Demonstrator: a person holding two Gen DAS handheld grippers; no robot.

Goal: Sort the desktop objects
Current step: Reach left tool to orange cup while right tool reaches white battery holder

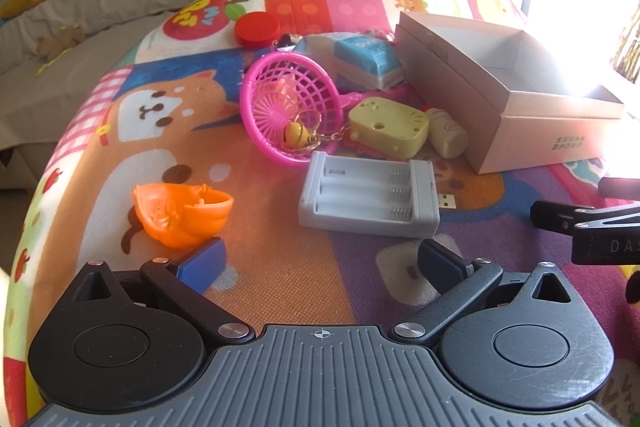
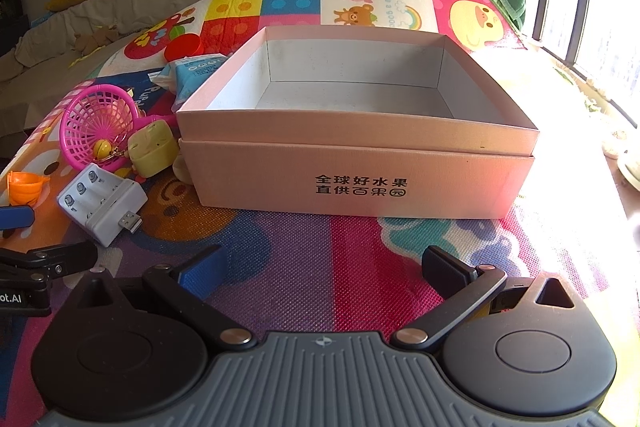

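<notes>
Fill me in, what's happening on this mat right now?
Nothing is picked up yet. The left gripper and the right gripper both hang open and empty over the play mat. The cardboard box holds nothing. The battery charger, orange toy piece, pink basket and yellow toy lie loose beside it.

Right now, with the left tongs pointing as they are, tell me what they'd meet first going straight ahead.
Probably the grey battery charger: it lies directly ahead of the open left tongs, nothing between them but bare play mat. Depth is hard to judge.
</notes>
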